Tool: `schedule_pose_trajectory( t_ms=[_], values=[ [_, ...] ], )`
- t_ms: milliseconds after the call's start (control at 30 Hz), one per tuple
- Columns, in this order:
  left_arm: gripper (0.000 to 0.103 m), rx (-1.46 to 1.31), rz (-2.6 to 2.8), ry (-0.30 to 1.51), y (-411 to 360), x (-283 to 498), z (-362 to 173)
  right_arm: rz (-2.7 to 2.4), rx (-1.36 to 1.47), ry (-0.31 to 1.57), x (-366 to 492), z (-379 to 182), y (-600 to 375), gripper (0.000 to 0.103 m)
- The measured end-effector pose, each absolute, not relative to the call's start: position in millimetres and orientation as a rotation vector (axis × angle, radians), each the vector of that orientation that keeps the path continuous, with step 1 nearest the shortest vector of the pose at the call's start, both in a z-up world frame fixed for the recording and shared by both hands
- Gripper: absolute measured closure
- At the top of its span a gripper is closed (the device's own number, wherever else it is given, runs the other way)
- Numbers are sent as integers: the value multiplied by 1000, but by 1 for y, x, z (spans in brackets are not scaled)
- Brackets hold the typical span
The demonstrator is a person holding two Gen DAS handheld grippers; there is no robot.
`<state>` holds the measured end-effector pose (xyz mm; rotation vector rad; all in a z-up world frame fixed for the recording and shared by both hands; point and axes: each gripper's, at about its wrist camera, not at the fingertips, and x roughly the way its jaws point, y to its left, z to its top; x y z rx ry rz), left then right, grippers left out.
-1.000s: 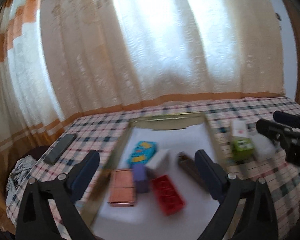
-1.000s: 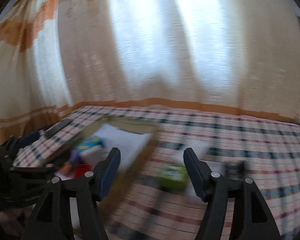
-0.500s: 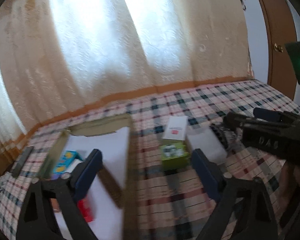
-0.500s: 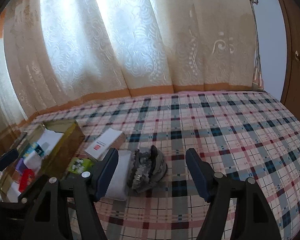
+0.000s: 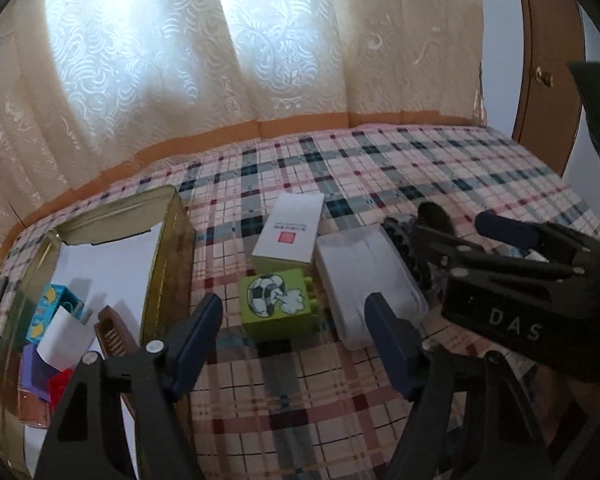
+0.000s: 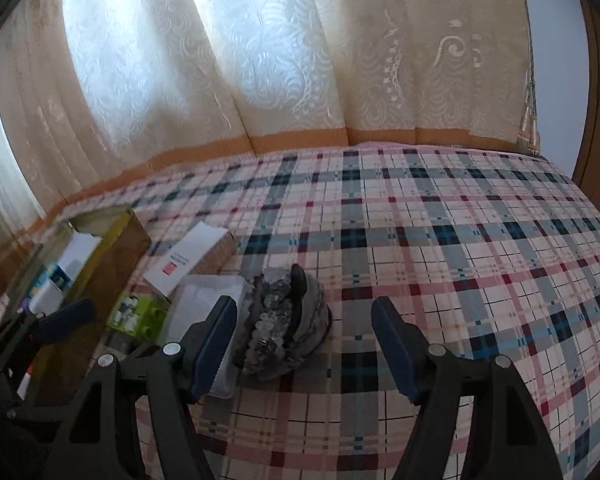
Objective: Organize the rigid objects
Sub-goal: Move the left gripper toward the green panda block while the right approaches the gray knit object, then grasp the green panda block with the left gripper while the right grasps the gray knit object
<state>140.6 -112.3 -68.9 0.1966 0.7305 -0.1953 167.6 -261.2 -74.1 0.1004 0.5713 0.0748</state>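
Both tools look alike: the left gripper [image 5: 294,340] and the right gripper [image 6: 304,344] have matte black angular frames with triangular cut-outs, silver round screws at the joints, and dark blue flat fingers [image 5: 196,336]. At three o'clock in the left view, the right gripper's black body carries pale "DAS" lettering.

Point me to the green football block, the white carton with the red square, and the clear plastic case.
green football block [image 5: 276,304], left wrist view, on its printed top face.
white carton [image 5: 290,232], left wrist view, on its top face.
clear plastic case [image 5: 364,272], left wrist view, on its lid.
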Motion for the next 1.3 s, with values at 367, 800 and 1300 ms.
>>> schedule_pose_trajectory(
  t_ms=[367, 800, 1300],
  values=[
    [27, 211, -160, 721, -96, 147, -70, 71, 128, 622, 176, -82, -267, 31],
    [26, 195, -189, 789, -104, 166, -82, 51, 87, 688, 186, -89, -268, 36],
    [60, 168, -185, 766, -99, 163, -80, 59, 57, 668, 185, -88, -265, 58]
  ],
)
